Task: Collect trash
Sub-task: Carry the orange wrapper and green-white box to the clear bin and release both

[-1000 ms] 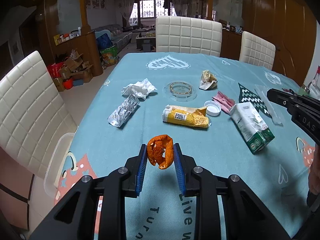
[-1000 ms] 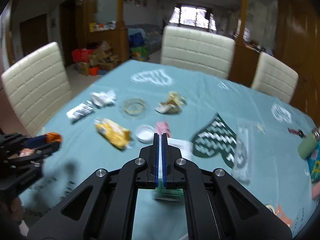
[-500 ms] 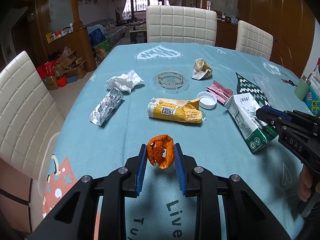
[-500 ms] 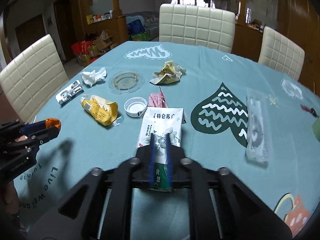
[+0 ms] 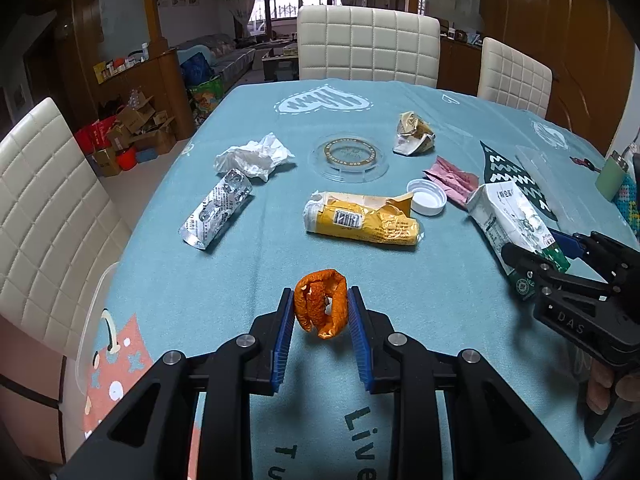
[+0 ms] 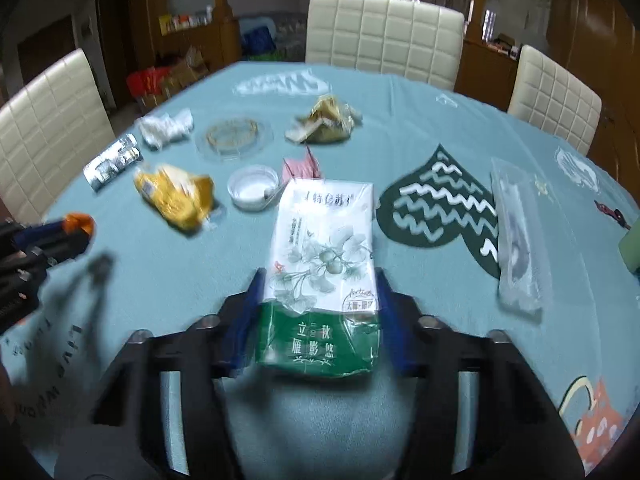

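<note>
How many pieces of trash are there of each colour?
Orange: 1, peel
White: 2, crumpled tissue, cap
Silver: 1, blister pack
Yellow: 1, bag
Pink: 1, folded packet
Tan: 1, crumpled wrapper
White-and-green: 1, soft pack
Clear: 2, round lid, long tray
Total: 10
</note>
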A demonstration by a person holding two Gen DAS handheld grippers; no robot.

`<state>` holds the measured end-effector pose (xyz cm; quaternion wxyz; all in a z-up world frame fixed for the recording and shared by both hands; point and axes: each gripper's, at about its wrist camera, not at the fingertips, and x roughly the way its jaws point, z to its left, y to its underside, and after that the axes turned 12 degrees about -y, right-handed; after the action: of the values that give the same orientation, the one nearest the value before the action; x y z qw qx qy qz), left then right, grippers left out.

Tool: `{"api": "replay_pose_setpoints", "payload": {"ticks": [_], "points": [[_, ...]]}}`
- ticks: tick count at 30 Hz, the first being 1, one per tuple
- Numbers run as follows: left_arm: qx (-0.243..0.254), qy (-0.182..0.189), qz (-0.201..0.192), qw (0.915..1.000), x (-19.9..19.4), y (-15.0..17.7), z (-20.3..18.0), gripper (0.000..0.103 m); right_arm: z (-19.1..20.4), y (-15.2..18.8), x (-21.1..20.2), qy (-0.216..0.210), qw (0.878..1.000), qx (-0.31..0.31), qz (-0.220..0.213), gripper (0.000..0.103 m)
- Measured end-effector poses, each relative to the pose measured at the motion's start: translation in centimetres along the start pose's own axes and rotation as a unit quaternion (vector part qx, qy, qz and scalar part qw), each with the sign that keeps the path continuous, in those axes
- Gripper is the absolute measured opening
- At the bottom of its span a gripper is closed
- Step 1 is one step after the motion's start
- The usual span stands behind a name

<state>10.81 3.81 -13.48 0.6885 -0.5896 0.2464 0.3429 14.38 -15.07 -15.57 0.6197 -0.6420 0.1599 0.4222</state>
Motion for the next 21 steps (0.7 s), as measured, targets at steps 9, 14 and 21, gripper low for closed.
{"api": "replay_pose_setpoints", "payload": {"ticks": [9,14,21], "points": [[-0.015,-0.009,-0.03,0.9994,-1.7,0.1,1.9,0.026,3.3,-1.1,-1.9,-0.013,0.999,-0.037,-0.031,0.051],[-0.033,-0.019,-0.04,0.9985,-2.5,0.5,4.5,0.026,6.3,-2.4,-2.2,-0.045,0.997,-0.058,-0.033,0.051],[-0.069,-0.043,-0.044,0.9957,-3.3,1.7,9.6,0.026,13.0,-3.4,-1.3,-0.088,0.988,-0.122,-0.027,0.051]]}}
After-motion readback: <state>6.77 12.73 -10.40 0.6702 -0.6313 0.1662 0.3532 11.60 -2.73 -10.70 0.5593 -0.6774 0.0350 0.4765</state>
